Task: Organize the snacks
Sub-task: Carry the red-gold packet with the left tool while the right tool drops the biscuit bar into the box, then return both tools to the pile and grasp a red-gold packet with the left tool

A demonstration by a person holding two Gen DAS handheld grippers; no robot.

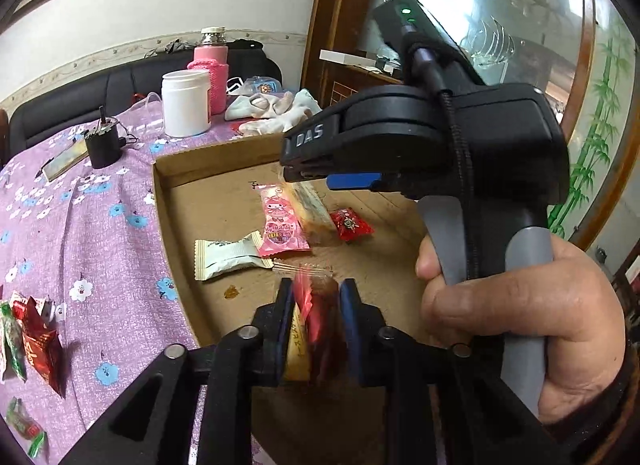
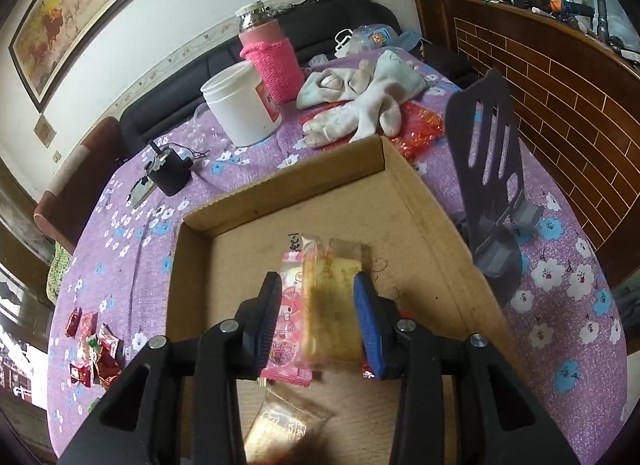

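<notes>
Both tongs are hovering over the cardboard box [image 2: 420, 201]. The left gripper [image 1: 316, 297] is loosening around a blurred red candy [image 1: 310, 305]; the right gripper [image 2: 316, 297] is parting around a yellow cake packet [image 2: 330, 305], grip uncertain. At nine o'clock, loose candies [image 2: 94, 349] are waiting. Advice: open fully, then lift straight.

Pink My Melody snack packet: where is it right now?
Left wrist view: the pink packet lies flat on the cardboard box floor, between the white wrapped snack and the red candy.
</notes>
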